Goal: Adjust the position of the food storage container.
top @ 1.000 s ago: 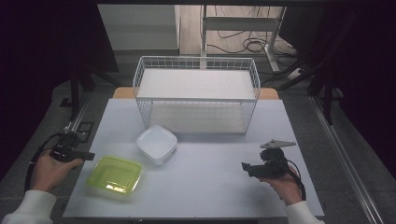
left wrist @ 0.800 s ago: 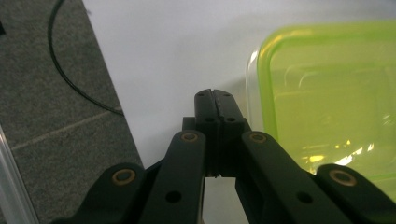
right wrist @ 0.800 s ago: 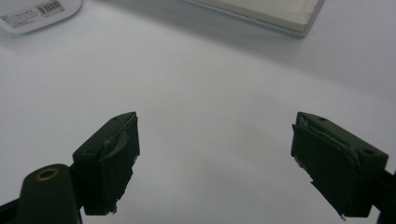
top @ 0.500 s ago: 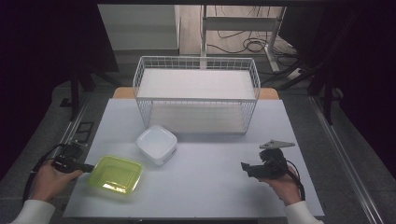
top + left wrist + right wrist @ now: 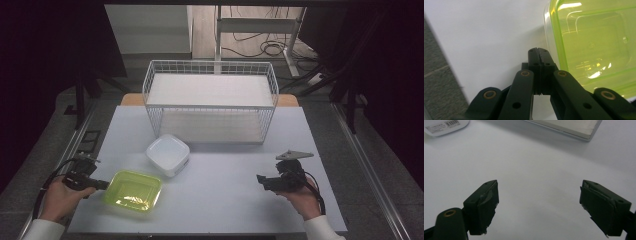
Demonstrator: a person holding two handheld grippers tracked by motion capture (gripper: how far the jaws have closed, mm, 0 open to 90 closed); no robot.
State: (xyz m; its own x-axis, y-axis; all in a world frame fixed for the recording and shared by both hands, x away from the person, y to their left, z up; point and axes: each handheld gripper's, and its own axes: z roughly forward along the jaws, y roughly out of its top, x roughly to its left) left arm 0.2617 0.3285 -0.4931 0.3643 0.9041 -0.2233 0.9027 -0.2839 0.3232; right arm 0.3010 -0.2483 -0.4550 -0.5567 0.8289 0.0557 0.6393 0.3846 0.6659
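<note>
A clear yellow-green plastic container [image 5: 133, 190] lies open side up near the table's front left. My left gripper [image 5: 103, 185] is shut with nothing between its jaws, its tip right at the container's left rim. In the left gripper view the closed jaws [image 5: 538, 53] sit just beside the green container's [image 5: 594, 47] edge. A white square container [image 5: 168, 154] lies upside down behind the green one. My right gripper [image 5: 261, 180] stands open over bare table at the front right; in the right gripper view its fingers [image 5: 485, 202] are wide apart and empty.
A white wire basket [image 5: 210, 100] with a pale board inside stands at the back middle of the white table [image 5: 225, 210]. Its board corner [image 5: 574, 127] and the white container's labelled edge [image 5: 444, 126] show in the right gripper view. Grey floor lies left of the table.
My left gripper has moved toward the front and right, from off the table's left edge to the green container's rim. The right gripper has barely shifted.
</note>
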